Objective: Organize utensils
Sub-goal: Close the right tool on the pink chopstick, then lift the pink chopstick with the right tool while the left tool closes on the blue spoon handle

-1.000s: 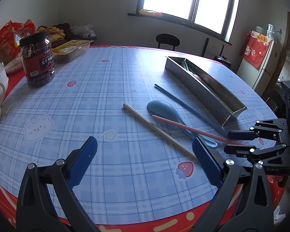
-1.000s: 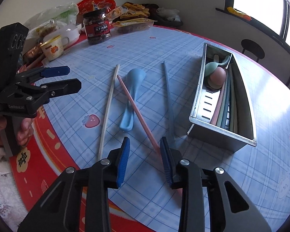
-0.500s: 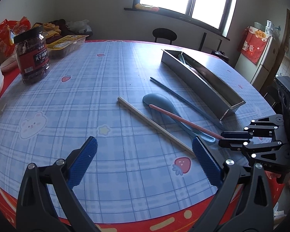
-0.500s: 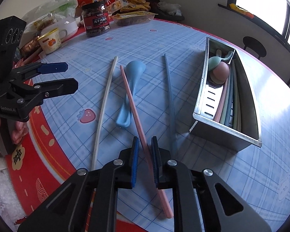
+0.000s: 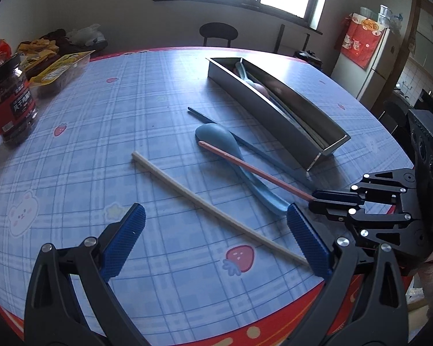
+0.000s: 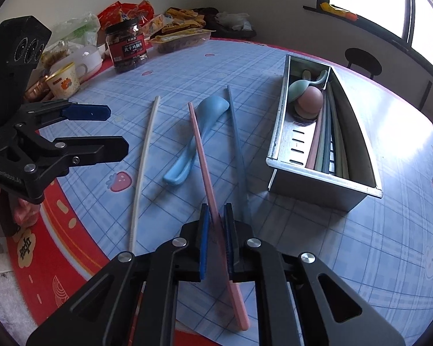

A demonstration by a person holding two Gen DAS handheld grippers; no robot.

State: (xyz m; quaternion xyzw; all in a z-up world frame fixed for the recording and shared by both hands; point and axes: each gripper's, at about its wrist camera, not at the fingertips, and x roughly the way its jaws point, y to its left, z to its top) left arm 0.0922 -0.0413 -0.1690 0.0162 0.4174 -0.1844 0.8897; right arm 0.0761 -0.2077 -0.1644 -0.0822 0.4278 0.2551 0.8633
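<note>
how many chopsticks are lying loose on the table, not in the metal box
3: the white chopstick farthest from the metal box, the pink chopstick across the blue spoon and pinched by the right gripper, and the dark blue chopstick nearest the box.

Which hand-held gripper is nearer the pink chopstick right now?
Right. The right hand-held gripper is shut on the pink chopstick; the left hand-held gripper hangs open above the white chopstick, apart from it.

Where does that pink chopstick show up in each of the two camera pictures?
Left wrist view: pink chopstick runs right of centre, crossing the blue spoon.
Right wrist view: pink chopstick runs up the middle from the right gripper.
Shared landmark: steel tray.
</note>
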